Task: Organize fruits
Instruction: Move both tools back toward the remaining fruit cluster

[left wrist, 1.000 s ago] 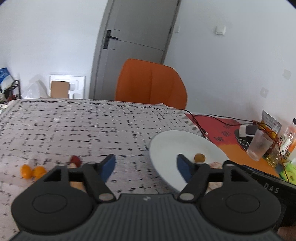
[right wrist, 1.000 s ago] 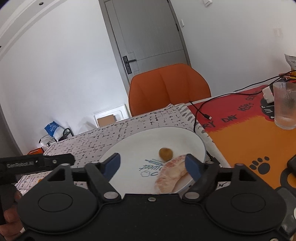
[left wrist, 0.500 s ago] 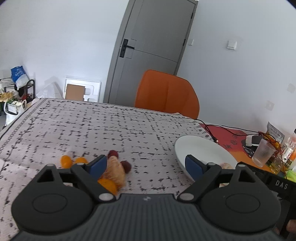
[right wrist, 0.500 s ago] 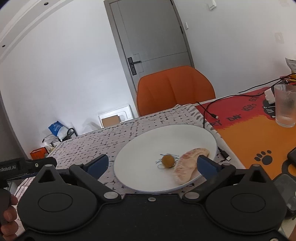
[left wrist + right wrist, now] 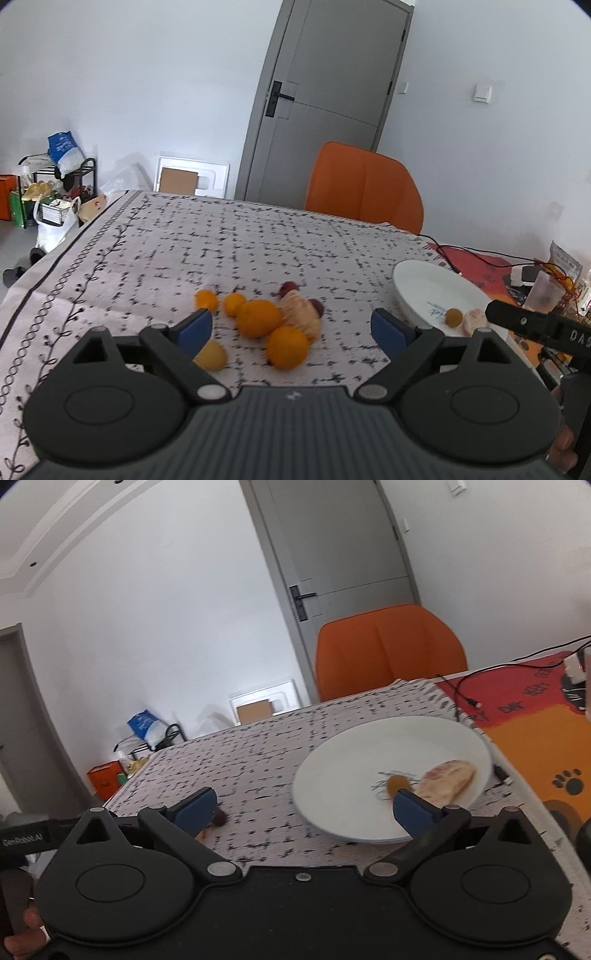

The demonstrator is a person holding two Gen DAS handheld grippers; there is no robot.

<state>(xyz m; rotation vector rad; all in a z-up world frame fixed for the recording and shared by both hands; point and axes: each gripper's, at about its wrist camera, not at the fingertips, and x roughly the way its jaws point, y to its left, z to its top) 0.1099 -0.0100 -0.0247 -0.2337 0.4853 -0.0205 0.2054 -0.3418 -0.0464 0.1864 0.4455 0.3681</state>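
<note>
A pile of fruit lies on the patterned tablecloth in the left wrist view: two large oranges [image 5: 258,318] [image 5: 287,347], two small kumquats [image 5: 206,299], a peeled pomelo segment [image 5: 300,317], dark red dates [image 5: 289,287] and a yellow fruit [image 5: 211,355]. My left gripper [image 5: 291,329] is open and empty just in front of the pile. A white plate [image 5: 369,746] holds a small orange fruit [image 5: 397,782] and a pomelo segment [image 5: 445,779]; it also shows in the left wrist view [image 5: 421,284]. My right gripper [image 5: 304,810] is open and empty, left of the plate's near edge.
An orange chair [image 5: 364,188] stands behind the table by a grey door [image 5: 325,96]. A red and orange mat [image 5: 535,720] with black cables lies right of the plate. A plastic cup [image 5: 543,291] and packets crowd the right edge. A shoe rack [image 5: 55,184] stands at left.
My left gripper has pulled back and swung left, bringing the fruit pile between its fingers. My right gripper has drawn back and shifted left, so the plate now lies to its right.
</note>
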